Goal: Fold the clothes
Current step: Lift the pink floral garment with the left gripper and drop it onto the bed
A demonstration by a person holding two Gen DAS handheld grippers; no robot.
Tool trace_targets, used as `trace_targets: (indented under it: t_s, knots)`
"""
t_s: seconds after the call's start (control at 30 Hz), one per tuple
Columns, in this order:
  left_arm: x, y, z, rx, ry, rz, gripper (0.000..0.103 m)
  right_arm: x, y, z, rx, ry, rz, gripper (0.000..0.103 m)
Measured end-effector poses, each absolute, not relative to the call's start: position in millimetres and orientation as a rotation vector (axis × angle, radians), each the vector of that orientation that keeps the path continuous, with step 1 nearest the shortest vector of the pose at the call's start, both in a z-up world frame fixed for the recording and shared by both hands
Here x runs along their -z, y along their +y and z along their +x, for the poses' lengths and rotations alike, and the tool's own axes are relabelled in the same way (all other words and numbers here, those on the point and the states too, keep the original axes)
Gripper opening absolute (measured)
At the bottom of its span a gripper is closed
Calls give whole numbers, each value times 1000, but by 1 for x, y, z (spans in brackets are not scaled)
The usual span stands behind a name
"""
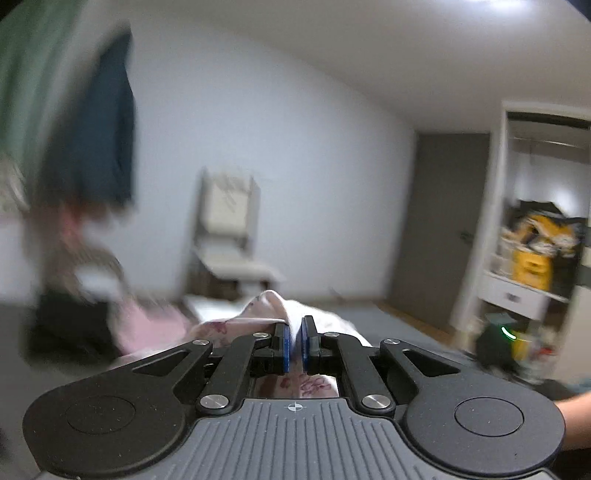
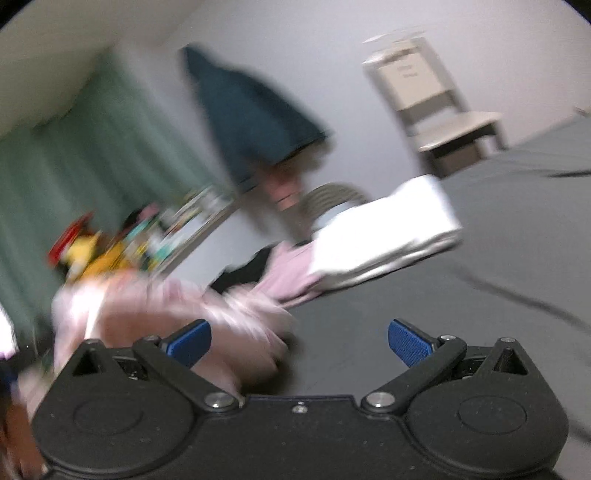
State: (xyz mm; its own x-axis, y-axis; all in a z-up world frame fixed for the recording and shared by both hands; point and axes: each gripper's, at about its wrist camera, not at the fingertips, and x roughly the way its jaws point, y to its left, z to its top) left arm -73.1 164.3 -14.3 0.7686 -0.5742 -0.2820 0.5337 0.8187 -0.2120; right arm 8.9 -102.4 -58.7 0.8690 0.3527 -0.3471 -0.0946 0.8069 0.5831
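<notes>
The room is dim and evenly lit, with a bright ceiling light glaring at the top edge of the left wrist view. Motion blur smears both pictures, worst on the left, where the dark hanging garment and pink clothing streak. Fisheye distortion bends the walls, and the corners go black.

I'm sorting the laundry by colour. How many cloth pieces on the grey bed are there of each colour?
Pink or floral-pink: 2, the garment in the left claw (floral garment) and the flat pink piece
White: 1, the folded stack
Black: 1, the black item
Total: 4. Blur may hide more.
</notes>
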Motion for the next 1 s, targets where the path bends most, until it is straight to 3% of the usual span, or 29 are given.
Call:
trace_targets:
  t_s: [0.17,0.33,0.43,0.5,0.53,0.57,0.7,0.83,0.97,1.0]
  knots:
    - [48,144,-55,593,639,-36,5,69,-141,35,-138,620,603,103]
    - [41,127,-59,699,697,11,6,91,-115,90,-294,841,532,103]
    - [37,110,-66,753,686,88,6,105,-85,121,-370,874,505,103]
    - [38,106,-69,774,683,113,6,116,-71,142,-375,882,489,97]
    - [38,108,-69,777,684,114,6,122,-67,149,-376,897,488,80]
    - [38,112,-69,775,685,107,6,128,-62,153,-392,920,494,54]
    - [43,122,-62,742,714,56,5,137,-62,154,-452,908,547,11]
    - [48,124,-53,713,731,24,6,104,-100,135,-499,729,719,9]
    - [51,124,-44,688,738,-10,6,30,-143,121,-477,491,755,9]
    - [49,123,-41,687,731,-29,10,8,-157,115,-455,425,757,9]
